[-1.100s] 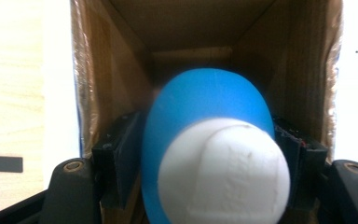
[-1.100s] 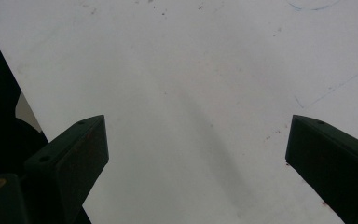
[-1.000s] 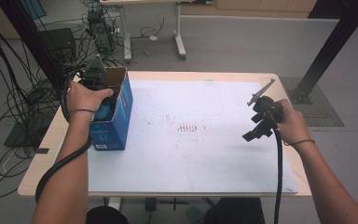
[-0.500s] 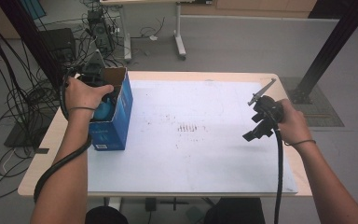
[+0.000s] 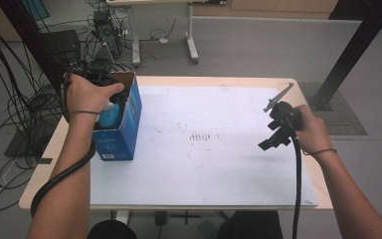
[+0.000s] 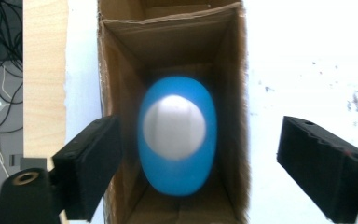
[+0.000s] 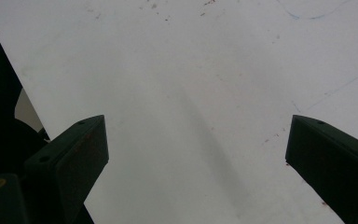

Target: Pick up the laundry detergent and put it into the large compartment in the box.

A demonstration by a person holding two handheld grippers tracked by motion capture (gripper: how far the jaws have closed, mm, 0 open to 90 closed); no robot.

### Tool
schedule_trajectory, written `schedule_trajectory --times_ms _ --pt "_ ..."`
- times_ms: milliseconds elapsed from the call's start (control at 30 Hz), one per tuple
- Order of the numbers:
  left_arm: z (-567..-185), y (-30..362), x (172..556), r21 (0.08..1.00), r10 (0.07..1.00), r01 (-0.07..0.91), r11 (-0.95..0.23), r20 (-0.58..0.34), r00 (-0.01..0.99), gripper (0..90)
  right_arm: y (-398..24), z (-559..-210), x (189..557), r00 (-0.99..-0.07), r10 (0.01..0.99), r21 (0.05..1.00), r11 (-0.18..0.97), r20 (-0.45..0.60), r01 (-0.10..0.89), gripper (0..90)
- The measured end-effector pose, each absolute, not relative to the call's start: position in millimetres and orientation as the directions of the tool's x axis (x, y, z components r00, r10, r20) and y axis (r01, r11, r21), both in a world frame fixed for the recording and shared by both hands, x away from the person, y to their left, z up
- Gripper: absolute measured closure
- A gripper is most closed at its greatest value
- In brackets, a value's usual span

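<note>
A blue cardboard box point(image 5: 122, 130) stands open-topped at the table's left side. Inside it lies a blue egg-shaped object with a white top point(image 6: 176, 135), also seen as a light-blue shape point(image 5: 110, 118) in the high view. My left gripper point(image 6: 198, 163) hovers above the box mouth, and its jaws have just been opening; the blue object sits below them, free of the pads. In the high view my left gripper point(image 5: 99, 83) is mostly covered by the hand. My right gripper point(image 5: 270, 142) hangs over the white sheet at the right, open and empty point(image 7: 196, 158).
A white sheet point(image 5: 204, 164) with faint brown marks covers most of the wooden table point(image 5: 45, 169). Cables and equipment lie on the floor to the left point(image 5: 10, 99). A black post point(image 5: 350, 55) stands beyond the table's right corner.
My left hand has lifted a little above the box, leaving the blue object inside. The right hand has stayed where it was.
</note>
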State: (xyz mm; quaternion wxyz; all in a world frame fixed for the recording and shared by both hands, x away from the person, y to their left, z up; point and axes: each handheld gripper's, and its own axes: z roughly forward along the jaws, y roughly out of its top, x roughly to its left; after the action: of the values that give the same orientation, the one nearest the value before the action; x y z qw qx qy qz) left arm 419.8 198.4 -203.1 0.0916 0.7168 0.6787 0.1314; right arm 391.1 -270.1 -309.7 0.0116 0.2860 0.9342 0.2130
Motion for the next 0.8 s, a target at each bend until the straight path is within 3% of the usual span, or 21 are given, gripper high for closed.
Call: schedule_trajectory --times_ms 267,800 --pt "-175.8 180.8 406.6 0.353 0.993 0.928 -0.115 0.066 0.098 6.8 -266.4 -310.1 391.4 -0.839 0.534 0.403 0.749 0.104 0.526 5.6" --pt "-144.7 144.3 386.9 0.38 0.976 0.899 -0.218 0.104 0.192 6.7 -266.1 -310.4 392.6 -0.839 0.533 0.401 0.75 0.103 0.526 5.6"
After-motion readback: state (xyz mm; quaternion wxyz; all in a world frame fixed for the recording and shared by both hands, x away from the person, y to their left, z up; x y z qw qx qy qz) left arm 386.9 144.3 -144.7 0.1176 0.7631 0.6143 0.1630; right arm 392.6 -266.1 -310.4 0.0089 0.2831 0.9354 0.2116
